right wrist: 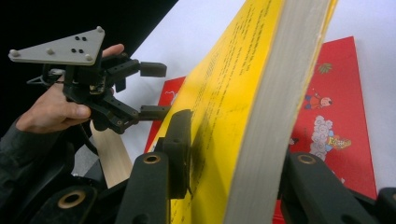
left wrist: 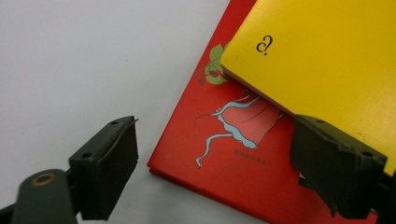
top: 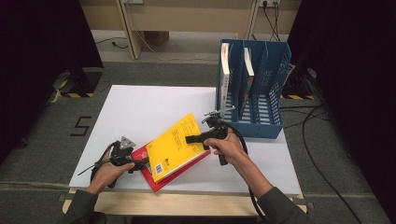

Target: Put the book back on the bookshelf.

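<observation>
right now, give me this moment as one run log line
right tool: shut on yellow book, one edge lifted | left tool: open, at red book corner | file rack: two books standing in it

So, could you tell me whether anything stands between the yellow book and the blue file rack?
Nothing visible does: the right claw grips the yellow book, and bare table lies between it and the blue file rack.

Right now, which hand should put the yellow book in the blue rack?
The right. The right gripper is already clamped on the tilted yellow book, and it is nearer the blue file rack. The left gripper stands open over the red book, holding nothing.
</observation>
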The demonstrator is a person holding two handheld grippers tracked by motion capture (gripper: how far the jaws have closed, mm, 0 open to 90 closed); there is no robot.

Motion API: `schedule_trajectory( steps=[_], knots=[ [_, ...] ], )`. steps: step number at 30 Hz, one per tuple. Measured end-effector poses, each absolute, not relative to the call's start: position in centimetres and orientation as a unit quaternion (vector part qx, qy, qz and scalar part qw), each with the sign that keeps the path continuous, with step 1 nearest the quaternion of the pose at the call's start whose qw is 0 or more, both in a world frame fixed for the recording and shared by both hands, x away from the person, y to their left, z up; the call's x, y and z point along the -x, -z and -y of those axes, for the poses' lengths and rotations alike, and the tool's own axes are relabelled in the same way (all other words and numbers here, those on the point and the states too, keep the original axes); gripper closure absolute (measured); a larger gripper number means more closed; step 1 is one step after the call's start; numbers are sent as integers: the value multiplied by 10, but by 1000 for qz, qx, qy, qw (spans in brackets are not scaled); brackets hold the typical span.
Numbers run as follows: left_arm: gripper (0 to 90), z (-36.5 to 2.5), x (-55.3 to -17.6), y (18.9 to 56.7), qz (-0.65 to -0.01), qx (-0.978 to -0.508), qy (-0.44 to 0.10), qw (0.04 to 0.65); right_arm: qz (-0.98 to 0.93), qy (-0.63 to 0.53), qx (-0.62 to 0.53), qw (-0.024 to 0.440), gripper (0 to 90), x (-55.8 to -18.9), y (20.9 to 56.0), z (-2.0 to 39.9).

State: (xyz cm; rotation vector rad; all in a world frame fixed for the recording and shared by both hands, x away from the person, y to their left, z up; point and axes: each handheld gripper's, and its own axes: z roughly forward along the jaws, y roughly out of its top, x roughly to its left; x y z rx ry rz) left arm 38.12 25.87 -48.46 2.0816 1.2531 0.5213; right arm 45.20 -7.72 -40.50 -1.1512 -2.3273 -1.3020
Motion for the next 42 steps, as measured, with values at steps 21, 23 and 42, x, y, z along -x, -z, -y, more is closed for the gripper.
schedule_trajectory(
  steps=[21, 23, 42],
  knots=[
    [149, -304, -390, 489, -541, -744, -223, 323, 844, 402, 354, 34, 754, -452, 328, 95],
    [147, -308, -390, 489, -548, -739, -221, 325, 847, 396, 353, 26, 755, -451, 325, 97],
    [131, -328, -394, 501, -572, -723, -232, 310, 866, 350, 353, -40, 755, -441, 298, 115]
  ],
)
